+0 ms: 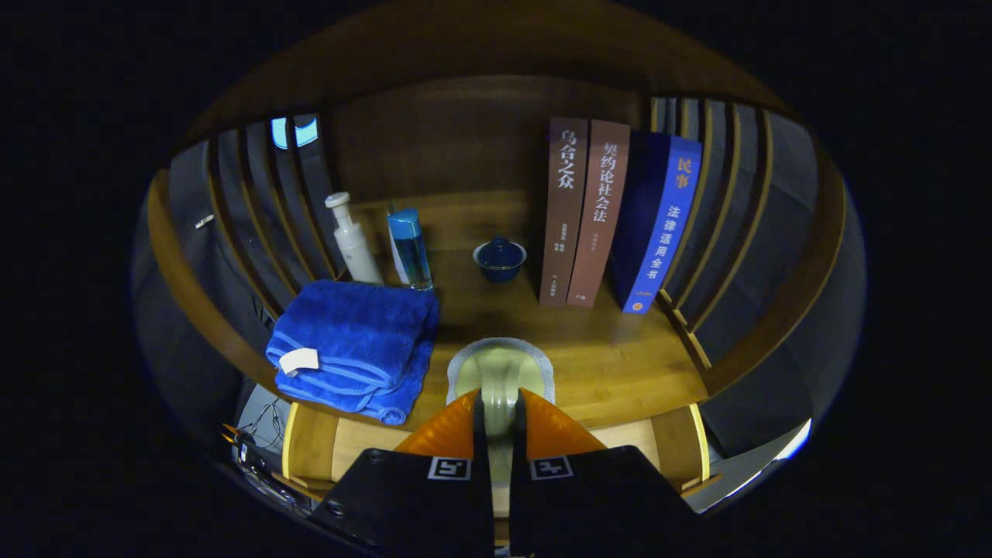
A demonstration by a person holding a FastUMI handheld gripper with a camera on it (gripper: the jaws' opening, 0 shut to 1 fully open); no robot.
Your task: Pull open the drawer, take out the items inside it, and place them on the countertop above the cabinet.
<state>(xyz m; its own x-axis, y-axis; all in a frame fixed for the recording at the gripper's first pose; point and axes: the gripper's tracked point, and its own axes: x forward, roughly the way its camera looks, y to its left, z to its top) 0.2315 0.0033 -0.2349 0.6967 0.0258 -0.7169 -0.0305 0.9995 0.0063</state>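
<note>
My gripper (497, 404) is shut on a pale green ceramic cup (500, 372) with a greyish rim. Both fingers press on its sides, and the cup's mouth faces ahead. I hold the cup just over the front edge of the wooden countertop (612, 356). Below that edge, on either side of my fingers, the wooden drawer (310, 446) shows its pale panels. My fingers and the gripper body hide the drawer's inside.
On the countertop lie a folded blue towel (353, 349) at the left, a white pump bottle (353, 240) and a blue bottle (409, 248) behind it. A dark blue lidded bowl (500, 260) sits mid-back. Three upright books (612, 213) stand right. Slatted walls (728, 209) flank both sides.
</note>
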